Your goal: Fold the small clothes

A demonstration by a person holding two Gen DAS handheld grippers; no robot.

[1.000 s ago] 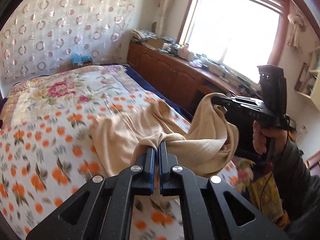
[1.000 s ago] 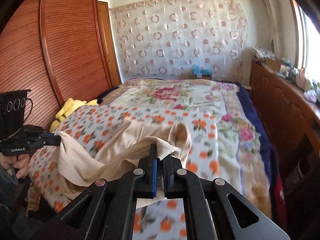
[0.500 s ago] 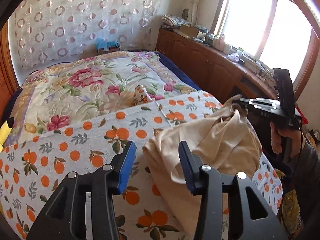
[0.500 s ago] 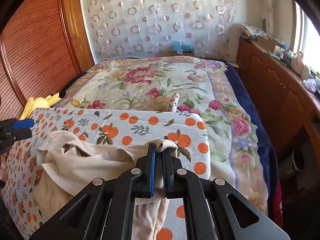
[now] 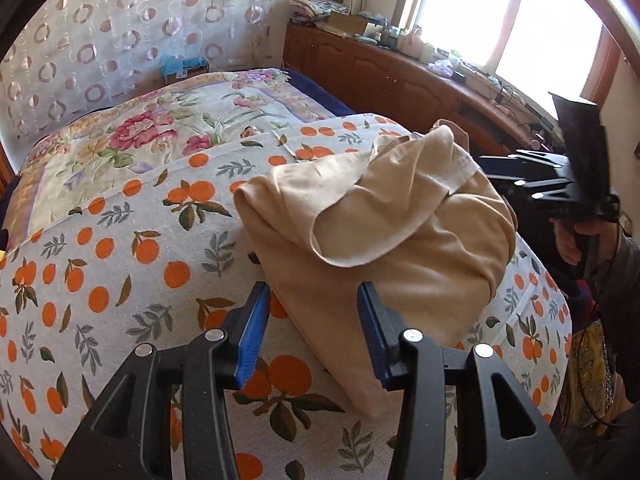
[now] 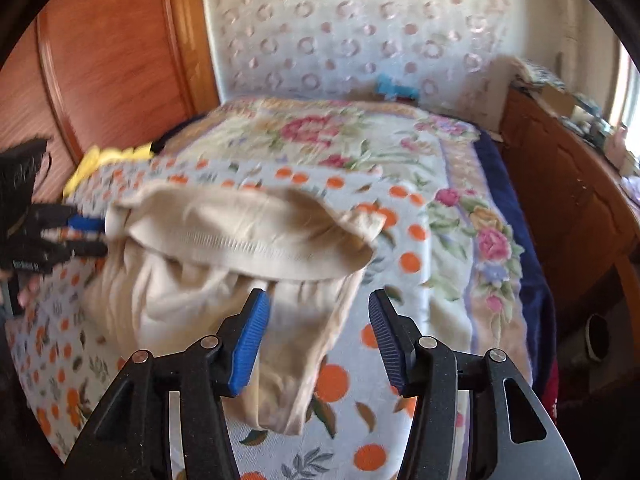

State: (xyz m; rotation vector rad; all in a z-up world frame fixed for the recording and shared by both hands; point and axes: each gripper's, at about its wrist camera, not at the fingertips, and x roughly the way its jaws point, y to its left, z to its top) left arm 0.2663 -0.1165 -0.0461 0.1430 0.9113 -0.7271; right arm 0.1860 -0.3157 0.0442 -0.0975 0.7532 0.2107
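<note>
One bed (image 5: 120, 168) fills both views, spread with two covers: a floral quilt (image 5: 160, 136) on the far half and one orange-print sheet (image 5: 100, 264) on the near half. One beige garment (image 5: 380, 240) lies bunched and partly folded on the orange-print sheet, its ribbed hem flopped over the top. Two grippers face it. The left gripper (image 5: 314, 336) has its jaws spread, the garment's near edge between them, unpinched. The right gripper (image 6: 320, 344) has just been opening; its jaws stand apart, cloth lying loose below them. One hand (image 5: 568, 240) grips the right gripper's handle.
</note>
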